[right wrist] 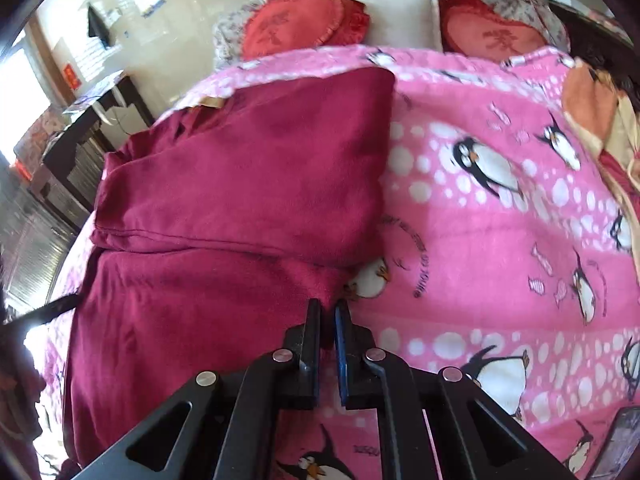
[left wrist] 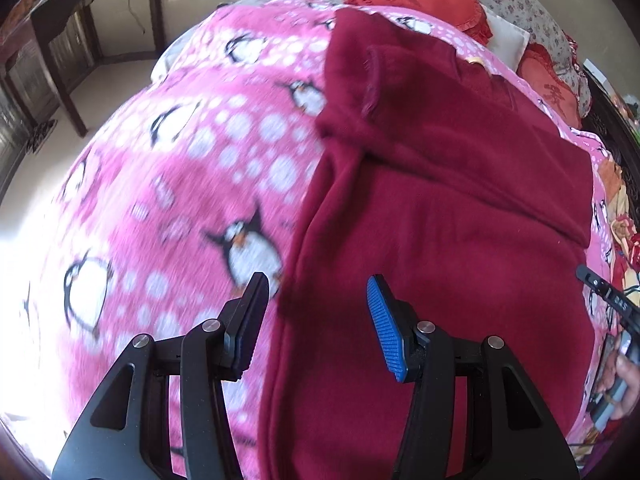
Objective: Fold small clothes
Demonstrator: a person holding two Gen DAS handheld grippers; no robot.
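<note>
A dark red fleece garment (left wrist: 440, 208) lies on a pink penguin blanket (left wrist: 180, 168), its sleeves folded in over the body. My left gripper (left wrist: 318, 284) is open and empty, hovering over the garment's left edge. In the right wrist view the garment (right wrist: 224, 200) fills the left half. My right gripper (right wrist: 328, 308) is shut on the garment's right edge, where a fold of red cloth sits between the fingertips. The right gripper's finger (left wrist: 600, 292) shows at the far right of the left wrist view.
The blanket (right wrist: 500, 260) covers a bed. Red heart cushions (right wrist: 304, 24) and a white pillow (right wrist: 400, 16) lie at the head. A dark wooden table (left wrist: 60, 40) stands on the floor beside the bed. An orange patterned cloth (right wrist: 592, 112) lies at the right edge.
</note>
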